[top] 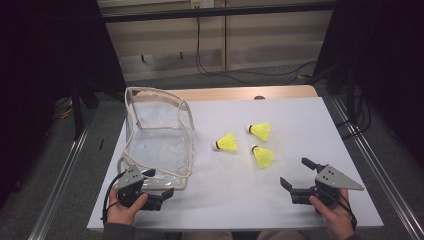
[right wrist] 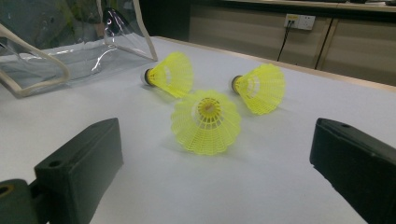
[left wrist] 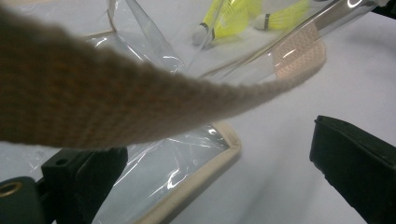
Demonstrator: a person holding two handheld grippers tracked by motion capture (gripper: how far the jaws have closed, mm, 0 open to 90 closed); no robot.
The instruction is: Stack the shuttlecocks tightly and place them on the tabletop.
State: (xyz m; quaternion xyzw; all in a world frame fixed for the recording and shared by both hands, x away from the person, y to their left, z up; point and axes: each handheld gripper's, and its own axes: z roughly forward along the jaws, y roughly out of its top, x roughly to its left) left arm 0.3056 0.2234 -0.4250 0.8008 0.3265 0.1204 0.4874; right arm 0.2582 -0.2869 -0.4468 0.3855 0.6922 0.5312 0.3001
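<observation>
Shuttlecock (right wrist: 206,122) just ahead of wide-open right gripper (right wrist: 215,172), untouched

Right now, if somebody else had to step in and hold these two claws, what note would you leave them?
Left claw: open, at the near edge of the clear bag; its beige strap lies across the jaws, not gripped.
Right claw: open, empty, aimed at the nearest shuttlecock.
Three yellow shuttlecocks lie loose on the white table: that one, the middle one and the far one.
Done: nothing bagged.
Left: probably hold the bag steady and load all three.
</observation>
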